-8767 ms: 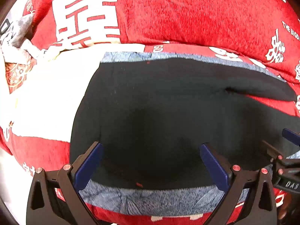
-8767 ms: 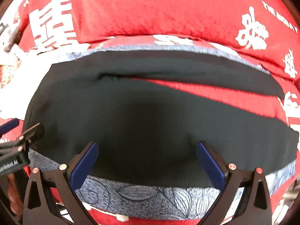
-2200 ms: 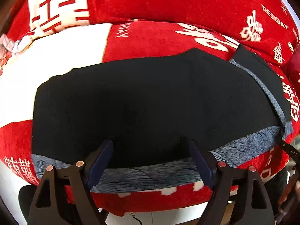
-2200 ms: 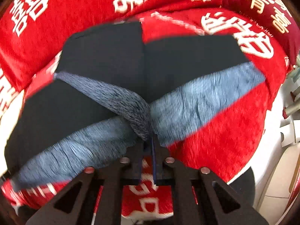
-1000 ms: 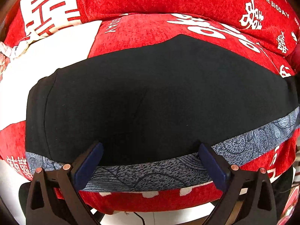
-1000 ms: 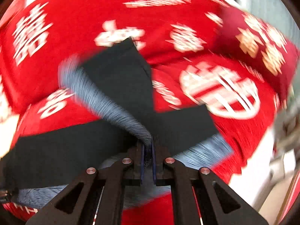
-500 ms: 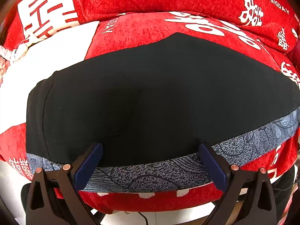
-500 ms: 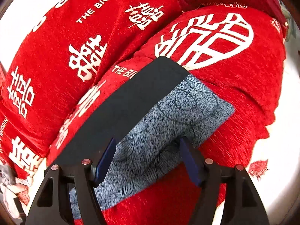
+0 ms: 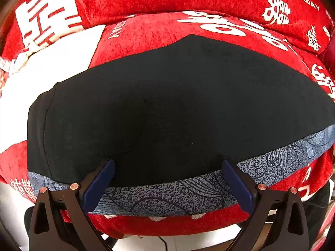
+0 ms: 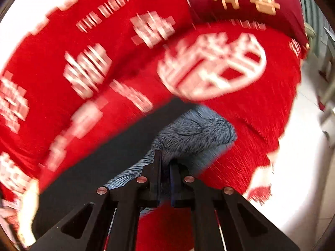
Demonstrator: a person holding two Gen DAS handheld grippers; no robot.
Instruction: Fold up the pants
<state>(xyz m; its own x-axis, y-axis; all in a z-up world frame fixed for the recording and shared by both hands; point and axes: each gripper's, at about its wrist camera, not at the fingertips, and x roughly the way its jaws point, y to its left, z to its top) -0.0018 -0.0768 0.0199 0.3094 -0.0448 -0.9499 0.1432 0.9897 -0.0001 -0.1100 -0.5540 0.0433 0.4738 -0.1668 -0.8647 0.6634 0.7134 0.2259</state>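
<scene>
Black pants [image 9: 167, 104] with a blue-grey patterned band [image 9: 188, 192] along the near edge lie flat on a red sofa cover [image 9: 146, 29]. My left gripper [image 9: 167, 167] hovers open over that edge, its blue pads spread wide and nothing pinched between them. In the blurred right wrist view, my right gripper [image 10: 165, 163] is shut on the patterned band [image 10: 199, 131] at the end of the pants [image 10: 104, 163], and the cloth bunches up just ahead of the jaws.
The red cover carries large white characters and a white patch [image 9: 52, 62] at the left. A dark red cushion [image 10: 240, 0] sits at the far right end. Beyond the sofa's edge lies pale floor [image 10: 303, 167].
My right gripper let go of the raised leg end, stood open over the patterned band half a second ago, and has now shut on it. The left gripper has stayed put.
</scene>
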